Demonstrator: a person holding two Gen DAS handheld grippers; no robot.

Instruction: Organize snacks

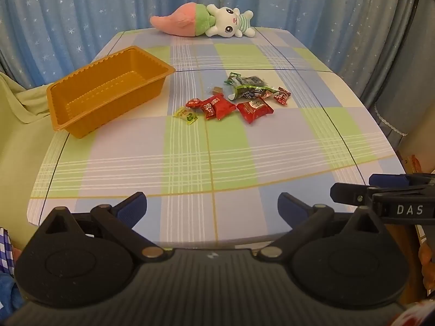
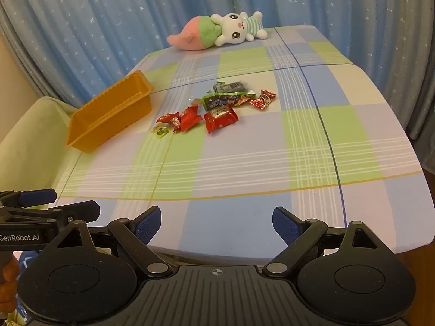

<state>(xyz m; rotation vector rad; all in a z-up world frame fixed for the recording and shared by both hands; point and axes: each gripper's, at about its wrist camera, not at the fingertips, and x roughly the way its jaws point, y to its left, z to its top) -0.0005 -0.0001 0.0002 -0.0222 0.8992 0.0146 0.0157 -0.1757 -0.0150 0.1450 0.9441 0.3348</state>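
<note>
The left gripper [image 1: 212, 209] is hovering over the near edge of the table [image 1: 312, 141], its blue-padded jaws standing wide apart with nothing between them. The right gripper [image 2: 216, 224] is hovering over the same edge, jaws equally spread and gripping nothing.

The left wrist view is showing the inside of the orange tray [image 1: 108, 89]: a ribbed floor with nothing lying on it. The right wrist view is showing mainly the tray's outer long wall [image 2: 114, 116], and its floor is mostly hidden. The left view is also catching the right gripper's side at its right border, lettered "DAS". The right view is catching the left gripper at its left border, lettered "GenRobot.AI", with fingers [image 2: 8, 271] of a hand gripping below it.

The snacks [image 1: 231, 100] are lying in a loose cluster near the middle of the table, just beside the tray's right end and apart from it. The cluster is comprising red wrapped packets [image 1: 254, 108], a small yellow-green candy [image 1: 187, 114] at its near-left side, green-and-dark packets [image 1: 244, 85] at its far side and a red twisted candy [image 1: 282, 95] at its right. The tray is sitting along the table's left edge, angled toward the far left corner.

A plaid cloth in green, blue and lilac is covering the table. A plush toy [image 1: 201, 23] is lying at the far edge. Blue curtains [image 1: 81, 13] with white stars are hanging behind. A pale green cushion [image 2: 30, 141] is showing beyond the left edge.
</note>
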